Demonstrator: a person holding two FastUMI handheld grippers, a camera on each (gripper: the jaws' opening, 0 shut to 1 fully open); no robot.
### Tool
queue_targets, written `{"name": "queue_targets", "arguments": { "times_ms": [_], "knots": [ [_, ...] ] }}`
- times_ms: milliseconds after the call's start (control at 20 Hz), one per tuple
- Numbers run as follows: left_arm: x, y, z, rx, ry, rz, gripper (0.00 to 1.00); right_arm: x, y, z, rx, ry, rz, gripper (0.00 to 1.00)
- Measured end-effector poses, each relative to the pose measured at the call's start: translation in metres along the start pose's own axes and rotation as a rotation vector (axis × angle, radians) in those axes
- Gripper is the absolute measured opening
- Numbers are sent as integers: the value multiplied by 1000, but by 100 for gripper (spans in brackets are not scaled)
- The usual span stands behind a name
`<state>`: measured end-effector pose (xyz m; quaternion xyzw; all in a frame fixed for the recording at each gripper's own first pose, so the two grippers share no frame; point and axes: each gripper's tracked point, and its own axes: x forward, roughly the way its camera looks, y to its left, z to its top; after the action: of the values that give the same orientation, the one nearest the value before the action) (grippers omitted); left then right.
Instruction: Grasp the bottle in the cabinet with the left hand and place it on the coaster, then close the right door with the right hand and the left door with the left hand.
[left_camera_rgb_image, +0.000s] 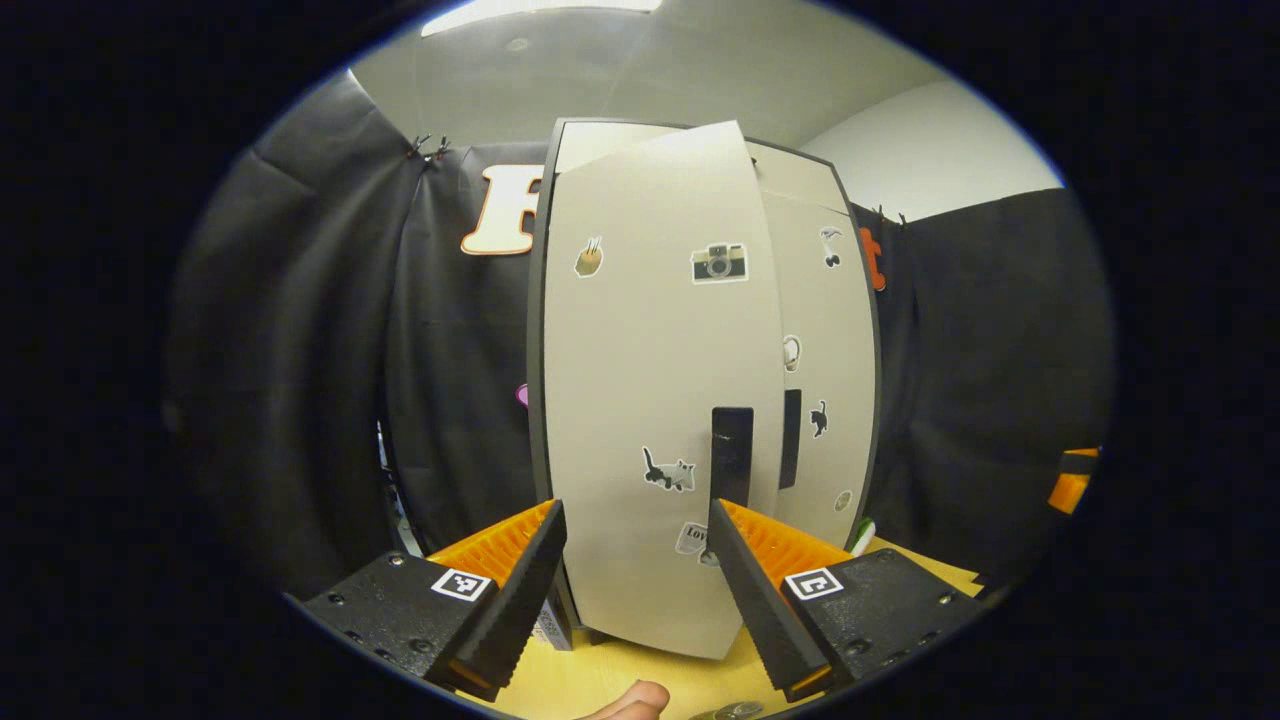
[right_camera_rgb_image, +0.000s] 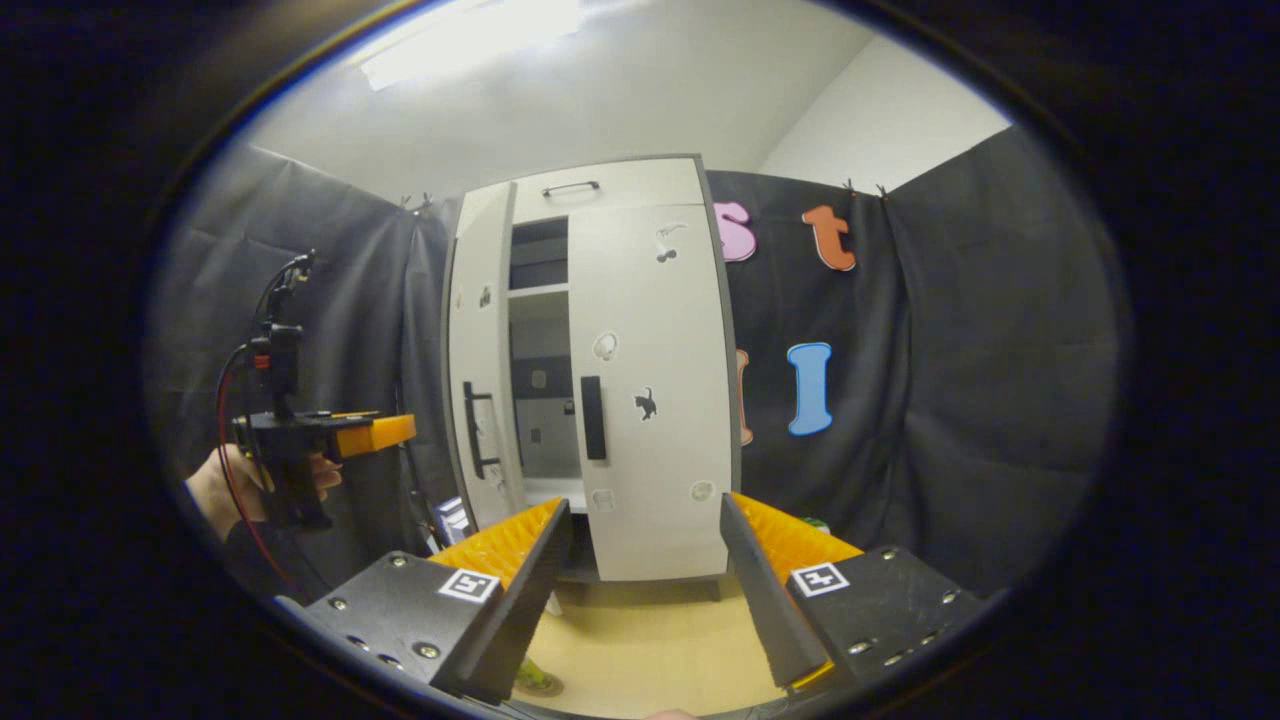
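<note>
1. You are holding the left gripper (left_camera_rgb_image: 637, 560) released, its fingers spread apart just in front of the cabinet's (left_camera_rgb_image: 700, 400) left door (left_camera_rgb_image: 650, 400), close to that door's dark handle (left_camera_rgb_image: 732, 450).
2. The left door is standing partly swung out from the cabinet; in the right gripper view it (right_camera_rgb_image: 480, 370) is showing edge-on, with shelves (right_camera_rgb_image: 540, 290) visible in the gap beside it.
3. The right door (right_camera_rgb_image: 650, 400) is lying flush with the cabinet front, its dark handle (right_camera_rgb_image: 593, 417) at the inner edge.
4. You are keeping the right gripper (right_camera_rgb_image: 645, 560) released too, fingers apart, well back from the cabinet over the yellow bench (right_camera_rgb_image: 650, 620).
5. In the right gripper view, your hand (right_camera_rgb_image: 225, 490) is gripping the left gripper's handle to the left of the cabinet.
6. A greenish bit (left_camera_rgb_image: 862, 535) is peeking out by the cabinet's lower right corner; I cannot tell whether this is the bottle or the coaster.
</note>
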<state>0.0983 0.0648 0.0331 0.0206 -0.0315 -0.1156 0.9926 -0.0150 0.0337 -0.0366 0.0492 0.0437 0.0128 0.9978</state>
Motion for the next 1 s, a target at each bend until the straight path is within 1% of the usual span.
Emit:
{"name": "queue_targets", "arguments": {
  "times_ms": [100, 150, 200, 250, 300, 350, 400, 500, 550, 600, 650, 700, 750, 800, 850, 1000],
  "knots": [
    [-20, -5, -2, -8, 4, 14, 89, -8, -1, 4, 3, -4, -4, 90],
    [-30, -9, -5, -15, 14, 10, 92, -12, 2, 6, 5, -6, 3, 90],
    [-39, -12, -6, -22, 20, 10, 93, -14, 5, 7, 6, -9, 13, 87],
    [-46, -12, -7, -24, 22, 13, 92, -16, 8, 6, 4, -7, 19, 90],
    [-53, -12, -8, -24, 24, 14, 93, -18, 8, 5, 0, -5, 18, 90],
    [-60, -12, -10, -24, 33, 18, 94, -20, 8, 5, -1, -1, 16, 87],
    [-66, -12, -12, -29, 39, 19, 94, -22, 11, 4, 2, 1, 17, 90],
    [-74, -16, -16, -40, 47, 8, 94, -24, 16, 5, 8, 0, 27, 90],
    [-81, -16, -19, -38, 53, 10, 94, -25, 15, 6, 8, 0, 24, 87],
    [-86, -15, -23, -38, 60, 20, 94, -26, 15, 6, 7, 3, 18, 90],
    [-91, -15, -28, -40, 69, 23, 94, -26, 15, 6, 5, 7, 13, 87],
    [-96, -13, -31, -46, 75, 39, 94, -24, 15, 5, 2, 12, 8, 90],
    [-101, -11, -35, -45, 89, 54, 94, -24, 14, 6, -5, 15, -1, 90],
    [-106, -8, -37, -43, 97, 70, 94, -24, 13, 7, -16, 13, -13, 87],
    [-111, -8, -36, -43, 94, 78, 94, -24, 12, 9, -28, 8, -22, 91],
    [-121, -9, -45, -56, 111, 80, 94, -22, 21, 10, -55, -3, -1, 90]
  ]
}}
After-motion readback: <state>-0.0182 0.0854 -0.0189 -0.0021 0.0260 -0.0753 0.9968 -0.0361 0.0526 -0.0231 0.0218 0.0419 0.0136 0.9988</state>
